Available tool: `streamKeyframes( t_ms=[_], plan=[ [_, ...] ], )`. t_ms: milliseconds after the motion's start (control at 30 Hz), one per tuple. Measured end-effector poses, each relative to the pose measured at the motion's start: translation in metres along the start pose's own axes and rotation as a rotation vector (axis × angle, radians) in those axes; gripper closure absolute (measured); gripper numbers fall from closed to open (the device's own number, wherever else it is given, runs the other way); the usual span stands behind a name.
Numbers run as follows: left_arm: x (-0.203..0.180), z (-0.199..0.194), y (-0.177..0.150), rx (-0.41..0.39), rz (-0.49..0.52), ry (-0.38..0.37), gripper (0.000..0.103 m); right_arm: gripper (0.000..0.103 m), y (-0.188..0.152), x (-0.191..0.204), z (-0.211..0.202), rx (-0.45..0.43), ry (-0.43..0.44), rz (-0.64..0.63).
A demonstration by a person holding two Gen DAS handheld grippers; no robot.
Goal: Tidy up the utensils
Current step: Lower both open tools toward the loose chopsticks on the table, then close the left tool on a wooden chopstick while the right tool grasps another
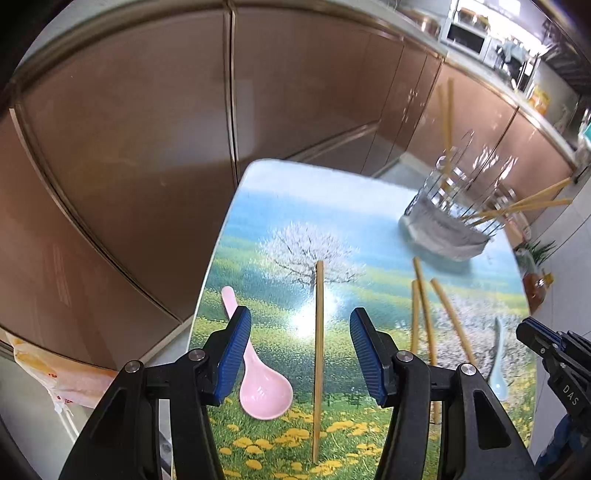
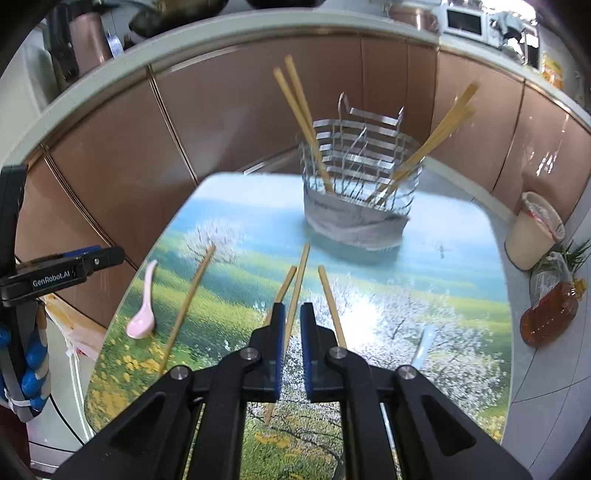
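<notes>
A wire utensil holder (image 2: 358,184) stands at the far side of the landscape-print table (image 2: 461,258) with several chopsticks in it; it also shows in the left wrist view (image 1: 454,218). My left gripper (image 1: 300,332) is open above a lone chopstick (image 1: 318,354), with a pink spoon (image 1: 258,384) beside its left finger. My right gripper (image 2: 291,317) is nearly shut around a chopstick (image 2: 295,291) lying on the table, with two more chopsticks (image 2: 332,310) beside it. A pale blue spoon (image 2: 423,347) lies to the right.
Brown cabinet doors (image 1: 147,147) surround the table. A beige bin (image 2: 532,232), a bottle of oil (image 2: 546,314) and a bag of greens (image 2: 565,258) sit on the floor at the right. A microwave (image 2: 463,22) sits on the counter.
</notes>
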State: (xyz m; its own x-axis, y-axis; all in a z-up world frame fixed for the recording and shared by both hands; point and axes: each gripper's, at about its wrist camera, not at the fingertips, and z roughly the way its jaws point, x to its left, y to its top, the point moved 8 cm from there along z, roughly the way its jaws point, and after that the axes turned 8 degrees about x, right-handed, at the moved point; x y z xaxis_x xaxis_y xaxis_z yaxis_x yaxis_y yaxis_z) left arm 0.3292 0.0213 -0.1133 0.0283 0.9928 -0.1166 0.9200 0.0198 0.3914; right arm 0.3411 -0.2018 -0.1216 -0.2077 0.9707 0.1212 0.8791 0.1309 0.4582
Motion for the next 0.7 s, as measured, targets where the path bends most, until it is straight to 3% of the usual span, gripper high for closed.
streamKeyframes(
  t_ms=[267, 700],
  plan=[
    [-0.010, 0.048, 0.008, 0.131, 0.039, 0.025, 0.048, 0.095, 0.010, 0.005, 0.062, 0.169, 0.056, -0.012],
    [-0.007, 0.086, 0.028, 0.235, 0.054, 0.052, 0.048, 0.095, 0.032, 0.007, 0.123, 0.304, 0.021, -0.034]
  ],
)
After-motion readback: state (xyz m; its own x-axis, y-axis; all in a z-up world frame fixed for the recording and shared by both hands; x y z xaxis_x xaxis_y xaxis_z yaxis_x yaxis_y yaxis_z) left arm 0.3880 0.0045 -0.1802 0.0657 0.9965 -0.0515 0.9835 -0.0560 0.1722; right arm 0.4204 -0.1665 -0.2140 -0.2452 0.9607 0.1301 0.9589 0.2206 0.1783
